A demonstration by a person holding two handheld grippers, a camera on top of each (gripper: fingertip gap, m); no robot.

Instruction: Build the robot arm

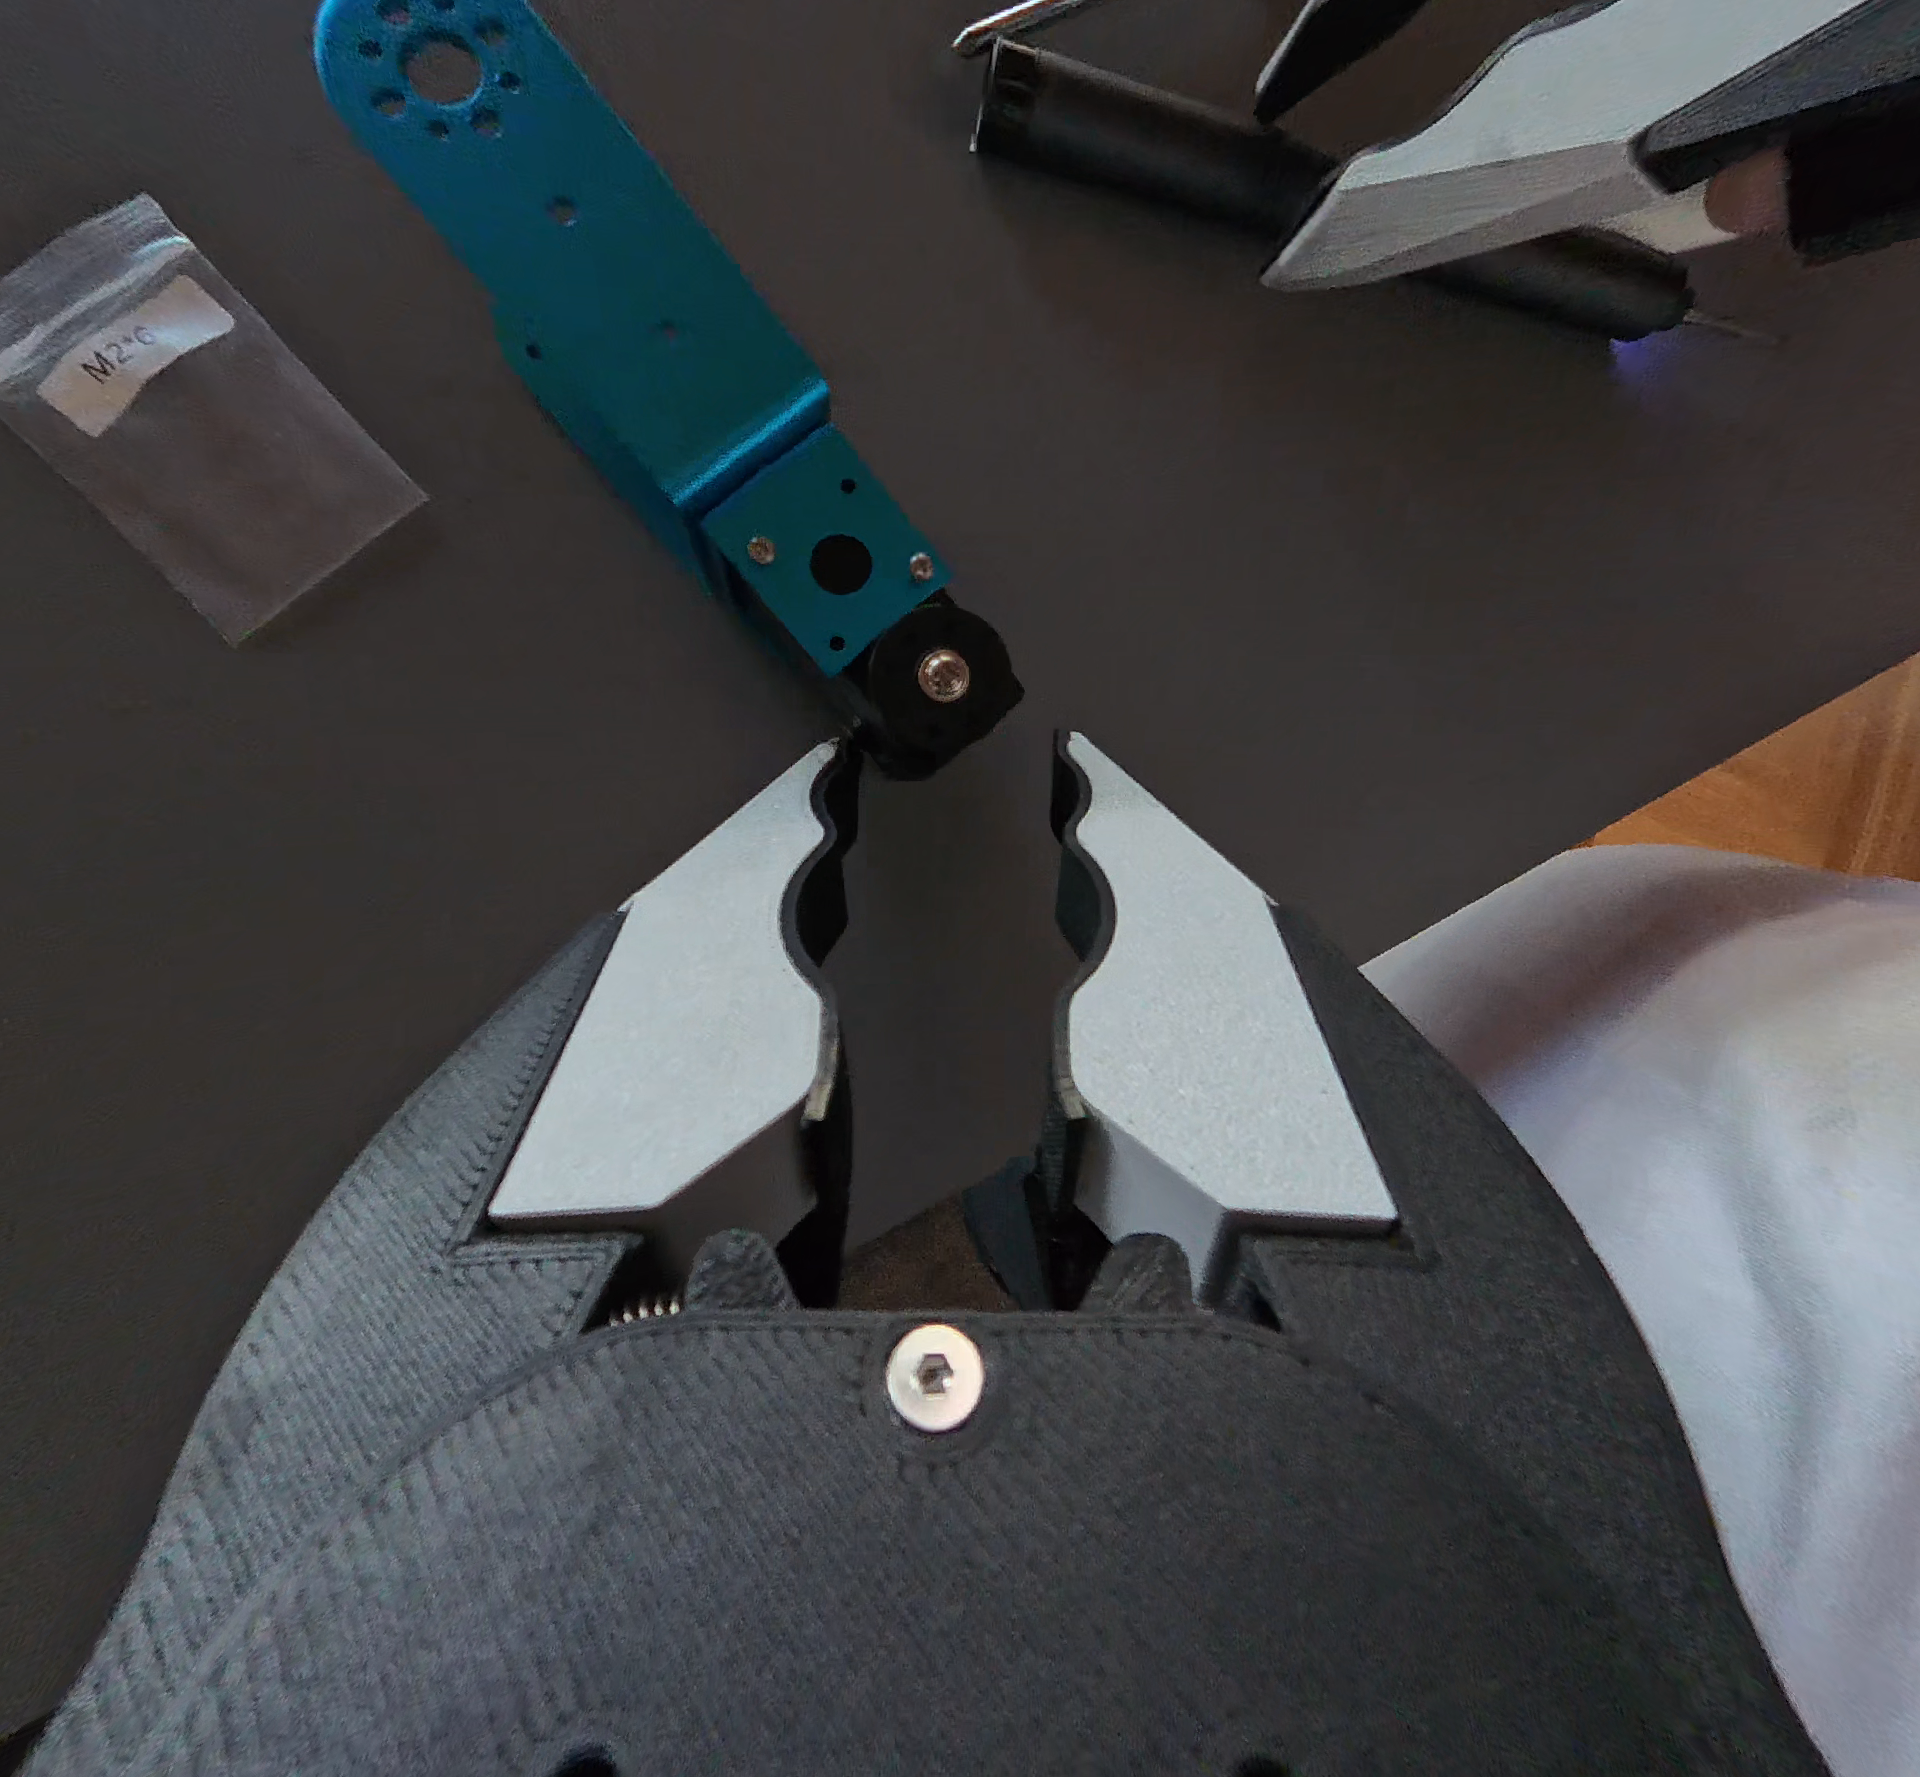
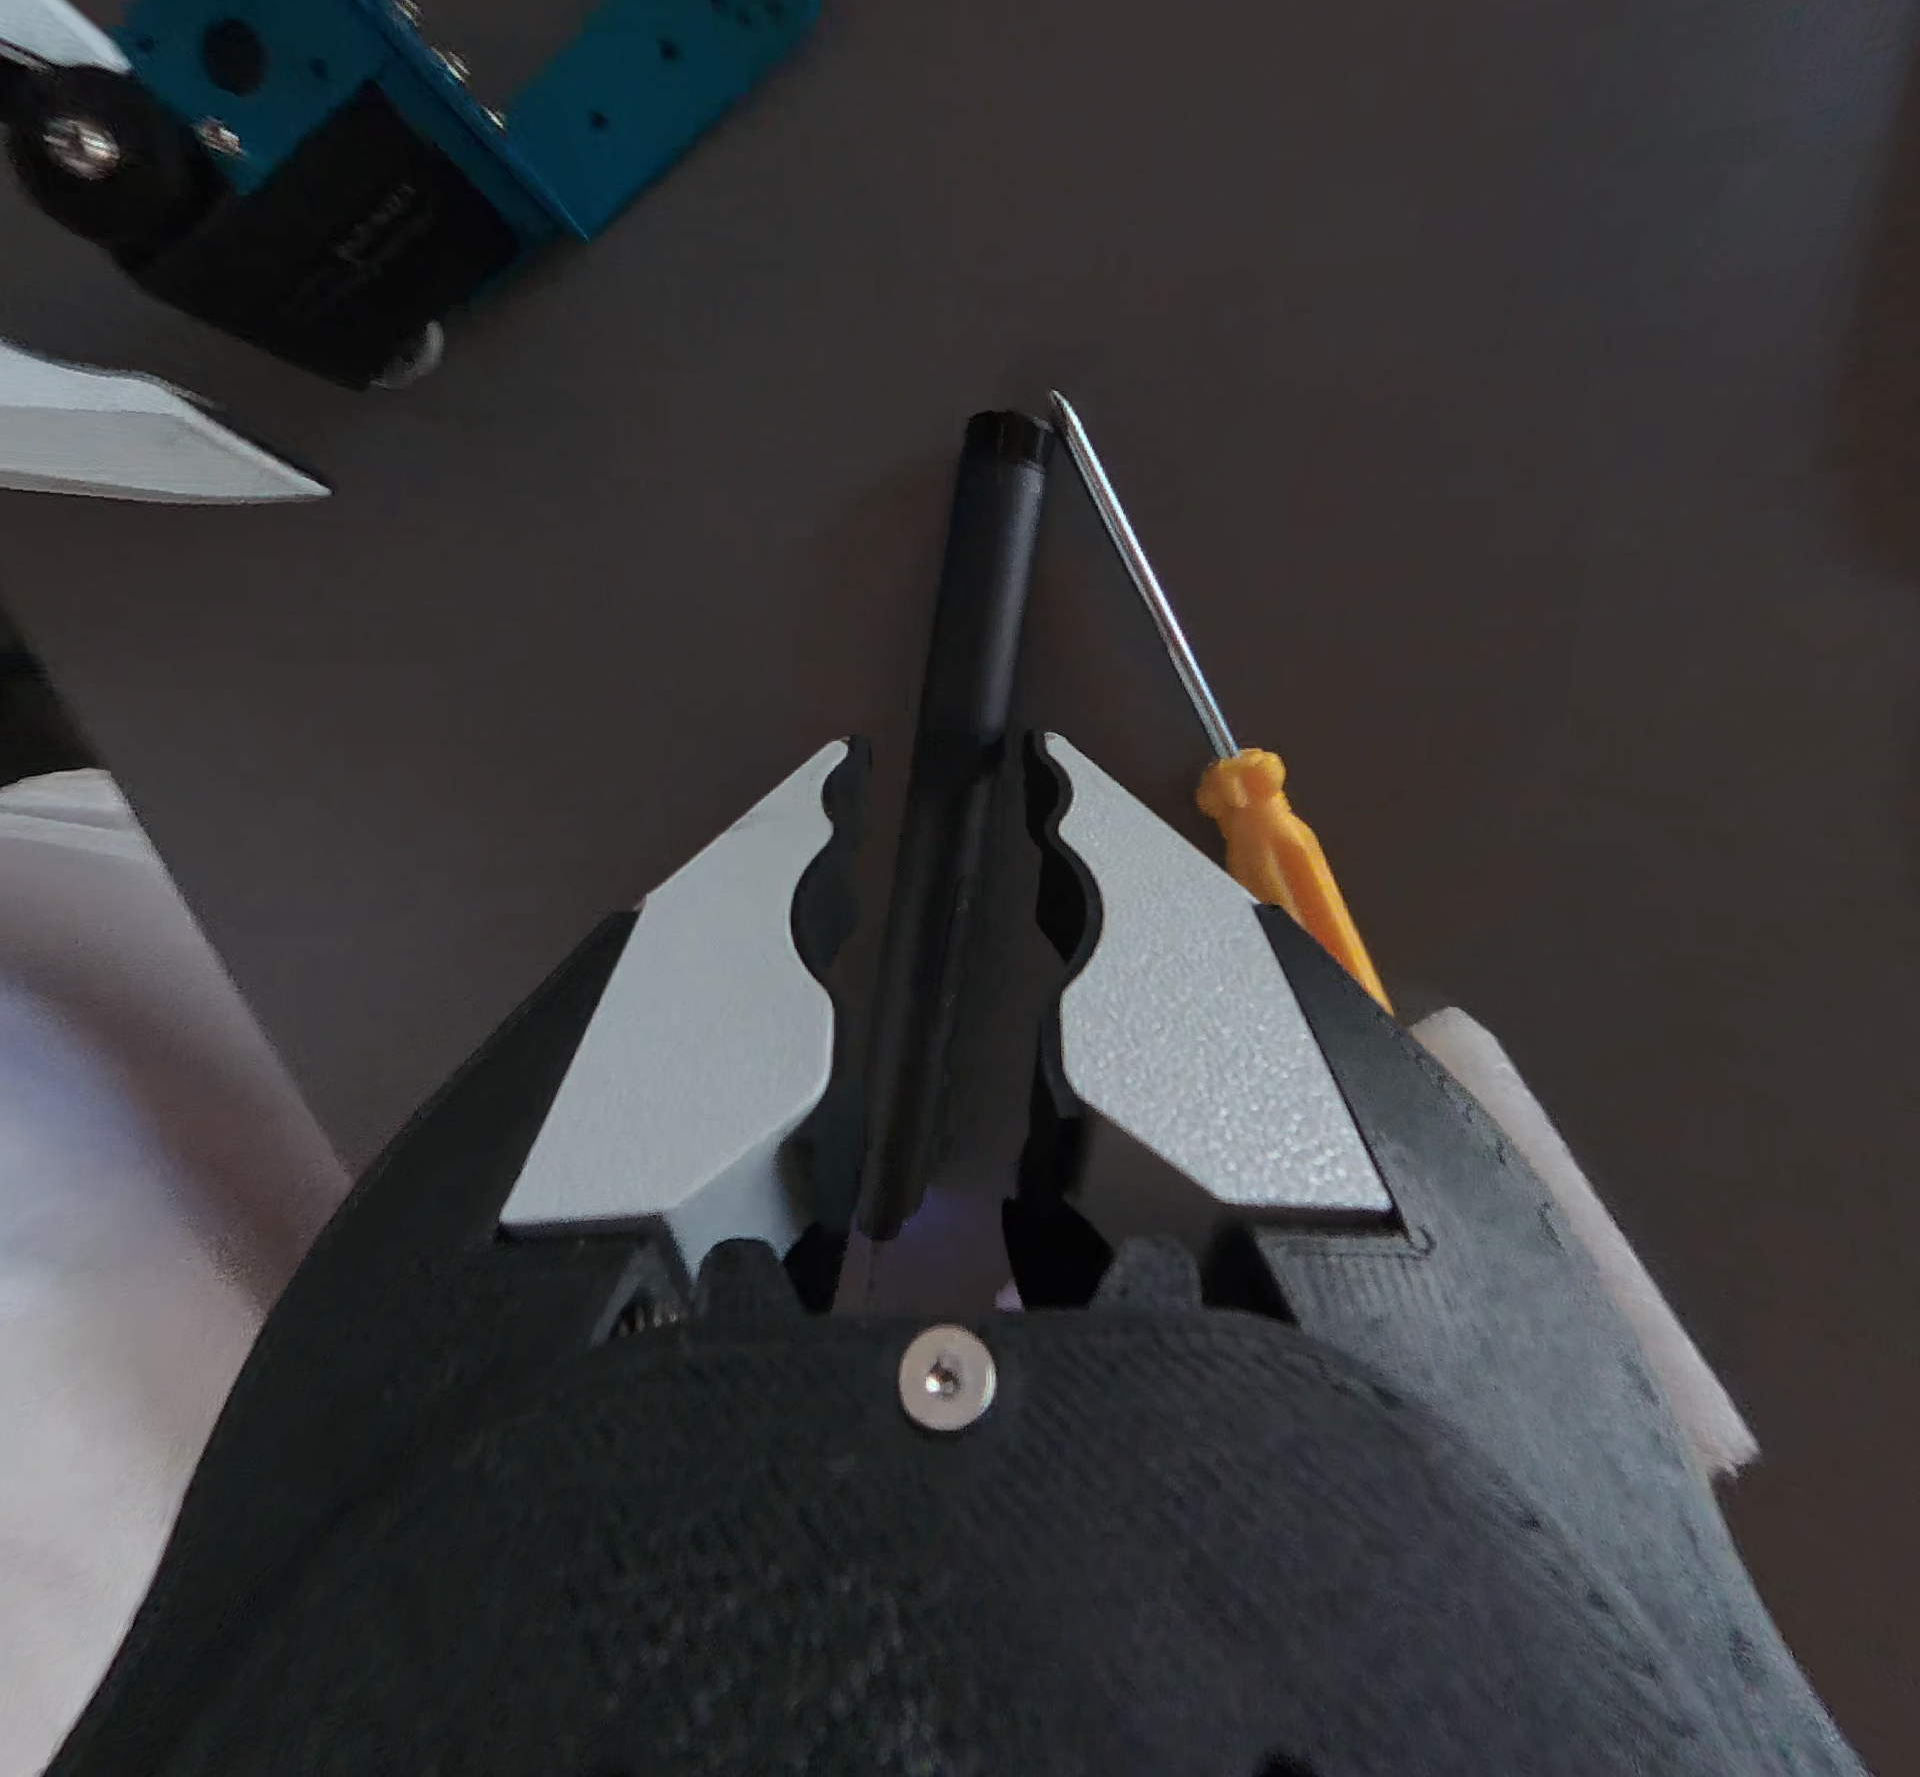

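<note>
- One dark table (image 1: 1351,584) is carrying everything.
- Two grippers: the left gripper (image 1: 951,751) is sitting spread, its left fingertip (image 1: 826,761) touching the bracket's black end; the right gripper (image 2: 945,751) is straddling the black tool, contact unclear.
- One blue bracket (image 1: 582,273) with a black servo is lying flat.
- One black tool (image 2: 982,605) is lying just beside the screwdriver.
- One clear bag (image 1: 197,418) is lying left, well apart.
- One yellow-handled screwdriver (image 2: 1262,834) is lying flat.

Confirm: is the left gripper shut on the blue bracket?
No: the left gripper has its jaws apart, just short of the black disc at the end of the blue bracket.
</note>
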